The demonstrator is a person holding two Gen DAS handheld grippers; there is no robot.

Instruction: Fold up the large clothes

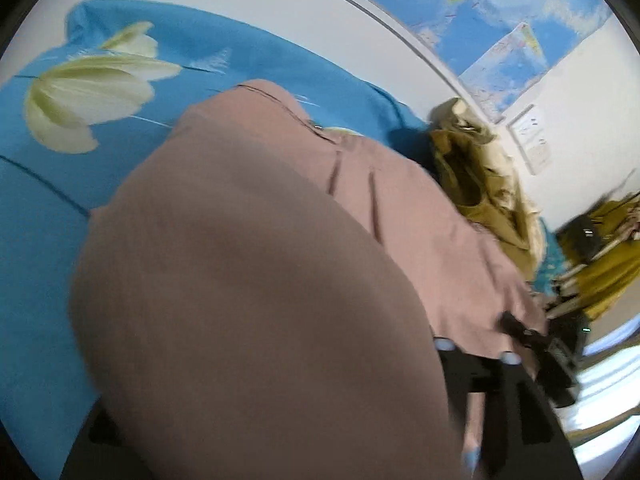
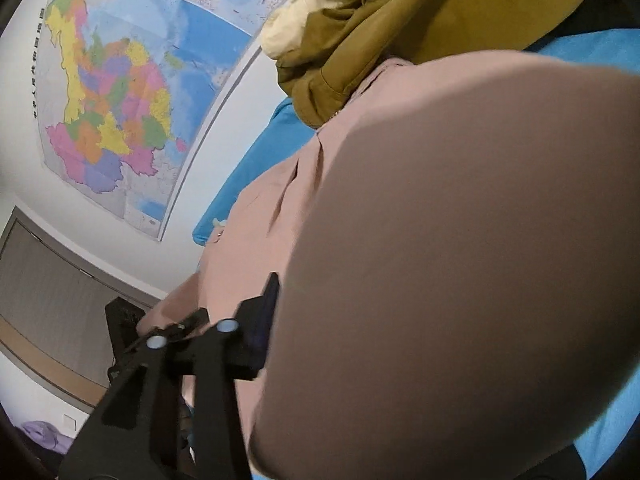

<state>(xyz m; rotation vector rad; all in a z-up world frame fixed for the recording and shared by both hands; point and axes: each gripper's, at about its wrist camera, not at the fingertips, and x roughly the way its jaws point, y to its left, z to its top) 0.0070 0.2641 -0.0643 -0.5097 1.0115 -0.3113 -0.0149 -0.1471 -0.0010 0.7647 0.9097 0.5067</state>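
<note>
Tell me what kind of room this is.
Probably a bedroom at home: a blue flowered bedsheet carries the pink garment and a heap of olive clothes, and a big coloured map hangs on the wall.

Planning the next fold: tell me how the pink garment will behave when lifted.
The pink garment will probably be floppy: it billows in a smooth curve over each tool. It looks thin and light, with soft pleats. It may slide on the blue floral bedsheet rather than catch.
</note>
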